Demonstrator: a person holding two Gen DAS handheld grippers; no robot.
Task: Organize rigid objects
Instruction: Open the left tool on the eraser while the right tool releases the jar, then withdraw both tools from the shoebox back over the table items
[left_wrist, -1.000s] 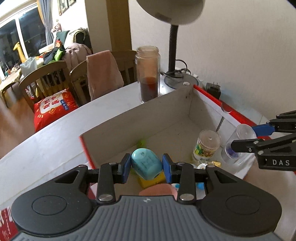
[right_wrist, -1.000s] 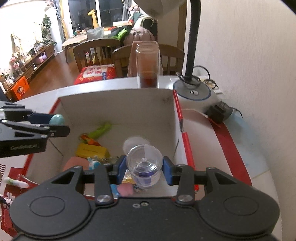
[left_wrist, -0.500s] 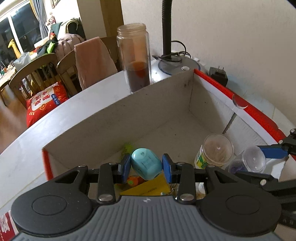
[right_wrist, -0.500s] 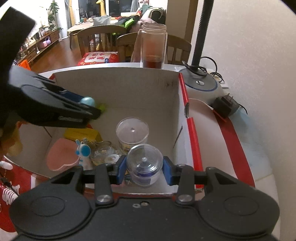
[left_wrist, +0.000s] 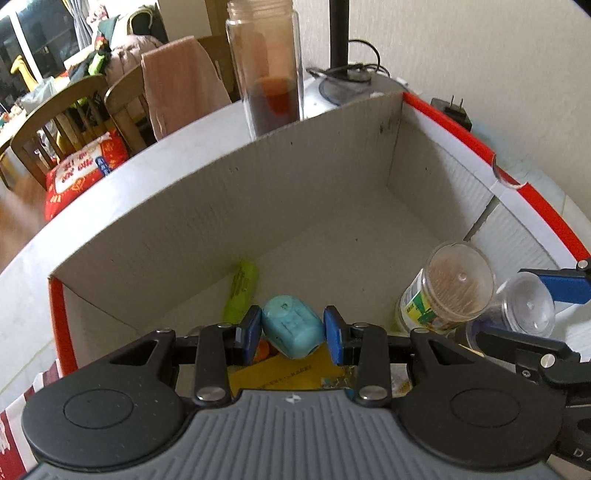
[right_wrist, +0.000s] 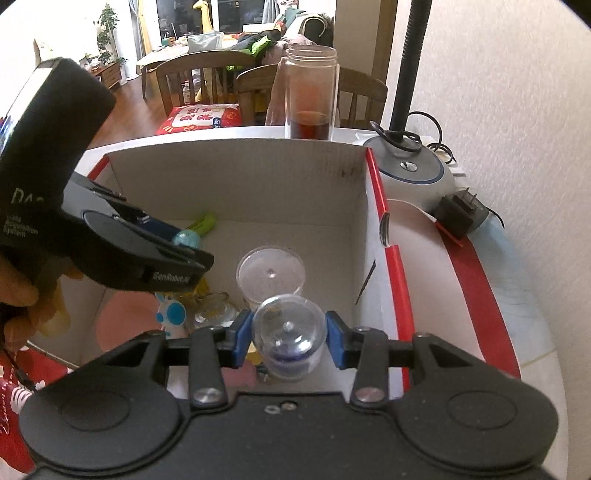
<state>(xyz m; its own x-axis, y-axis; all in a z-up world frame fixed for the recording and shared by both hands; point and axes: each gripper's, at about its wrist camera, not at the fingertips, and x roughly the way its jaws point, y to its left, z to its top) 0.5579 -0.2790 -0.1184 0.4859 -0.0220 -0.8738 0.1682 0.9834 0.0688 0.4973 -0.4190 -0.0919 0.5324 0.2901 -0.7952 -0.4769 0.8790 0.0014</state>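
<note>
The left gripper pinches a small light-blue rounded plastic object between its two blue pads; the pads press on both sides of it, and it hangs above the inside of the box, near the front wall. Under it lie a flat yellow card or packet and a small orange piece, partly hidden. A little farther, a lime-green marker-shaped tube lies on the box floor.

The right gripper holds a small clear plastic jar with a dark blue thing inside; its blue pads are closed on the jar from left and right. The jar is over the near right corner of the box, just beside a taller clear plastic container of toothpicks with a green and yellow label, which stands on the box floor. To the left of it, in the right wrist view, I see a small white and blue toy figure and a pink flat heart-like piece.

All these things are in the white cardboard box with red outer edges, which stands on a white table. Behind the far wall of the box stands a tall clear glass jar with dark brown liquid at the bottom. To the right of it are the round white base of a desk lamp with a black neck and a black power plug. Far behind, wooden chairs stand at the table.
</note>
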